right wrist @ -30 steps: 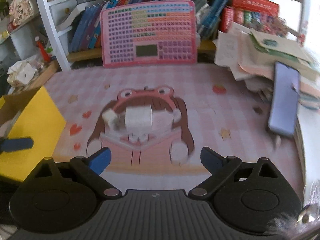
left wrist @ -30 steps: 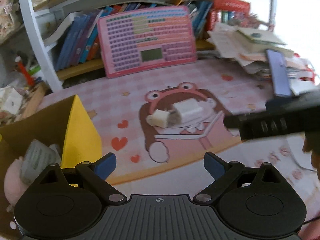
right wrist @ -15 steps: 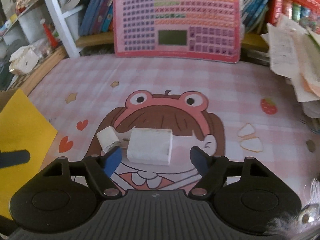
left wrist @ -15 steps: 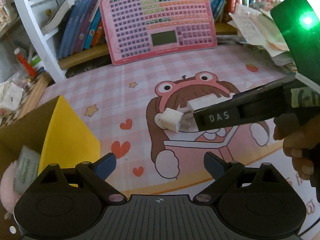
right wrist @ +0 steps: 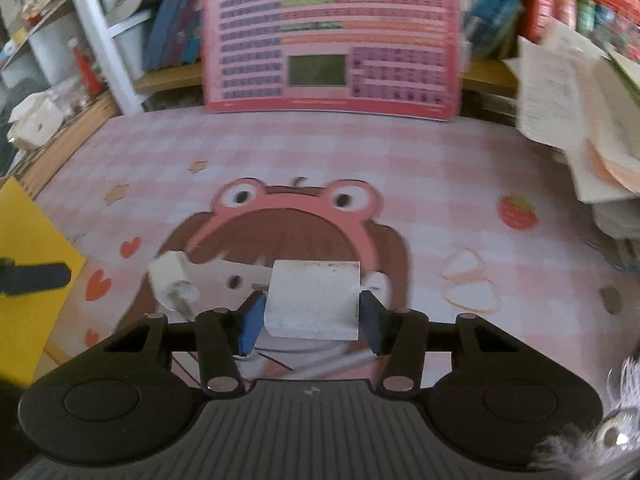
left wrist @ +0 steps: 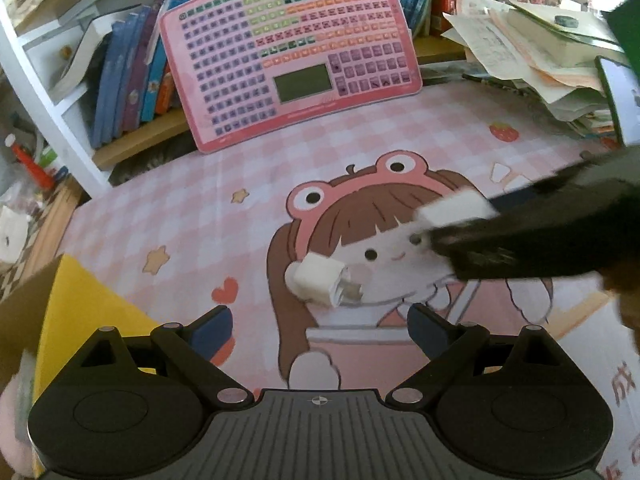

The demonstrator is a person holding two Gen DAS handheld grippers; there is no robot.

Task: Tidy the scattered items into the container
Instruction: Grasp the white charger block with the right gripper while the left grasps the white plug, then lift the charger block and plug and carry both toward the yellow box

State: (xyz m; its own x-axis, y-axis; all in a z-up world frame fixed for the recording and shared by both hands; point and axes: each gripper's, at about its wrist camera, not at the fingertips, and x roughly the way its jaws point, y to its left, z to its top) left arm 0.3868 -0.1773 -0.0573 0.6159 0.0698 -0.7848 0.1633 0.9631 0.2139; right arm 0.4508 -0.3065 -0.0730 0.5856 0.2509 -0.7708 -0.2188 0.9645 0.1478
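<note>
Change: since half a second ago the right gripper (right wrist: 310, 316) has closed its pads onto the large white charger block (right wrist: 313, 299), which now appears lifted off the pink desk mat (right wrist: 280, 160).
Left gripper (left wrist: 320, 326): fingers spread wide, holding nothing.
Small white plug (left wrist: 320, 284): on the mat at 12 o'clock, just ahead of the left gripper.
Yellow box (left wrist: 76, 312): at 9 o'clock in the left view.
</note>
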